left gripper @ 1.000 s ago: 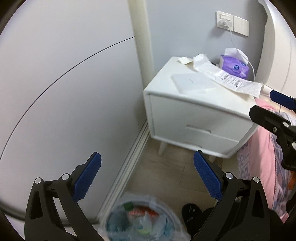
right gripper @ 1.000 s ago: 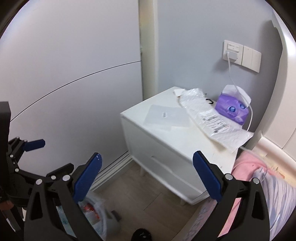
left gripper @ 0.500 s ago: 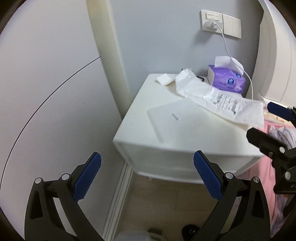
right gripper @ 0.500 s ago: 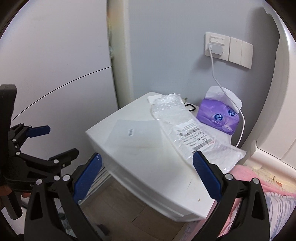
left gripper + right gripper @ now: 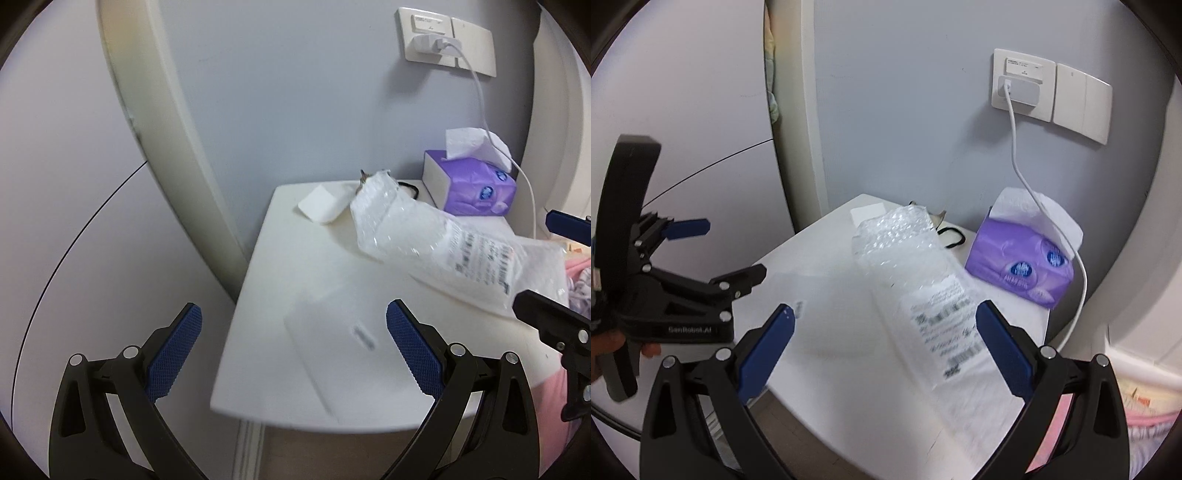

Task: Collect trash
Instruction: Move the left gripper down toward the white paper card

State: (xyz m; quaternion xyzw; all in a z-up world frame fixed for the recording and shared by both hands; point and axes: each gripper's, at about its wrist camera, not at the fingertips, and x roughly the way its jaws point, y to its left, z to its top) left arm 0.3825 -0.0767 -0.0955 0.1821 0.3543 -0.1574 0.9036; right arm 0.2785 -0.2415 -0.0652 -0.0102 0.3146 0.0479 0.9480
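bubble mailer [image 5: 443,243]: 1 | tissue box [image 5: 476,184]: 1 | flat white sheet [image 5: 332,350]: 1 | folded paper [image 5: 321,203]: 1 | nightstand [image 5: 295,258]: 1

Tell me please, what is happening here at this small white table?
A person holds a gripper in each hand over the white bedside table. The left gripper and the right gripper are both open and empty. A clear bubble-wrap mailing bag with a printed label lies on the table beside a purple tissue box. Nothing is picked up yet.

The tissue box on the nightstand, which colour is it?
Purple, with blue round logos; the tissue box shows best in the right wrist view.
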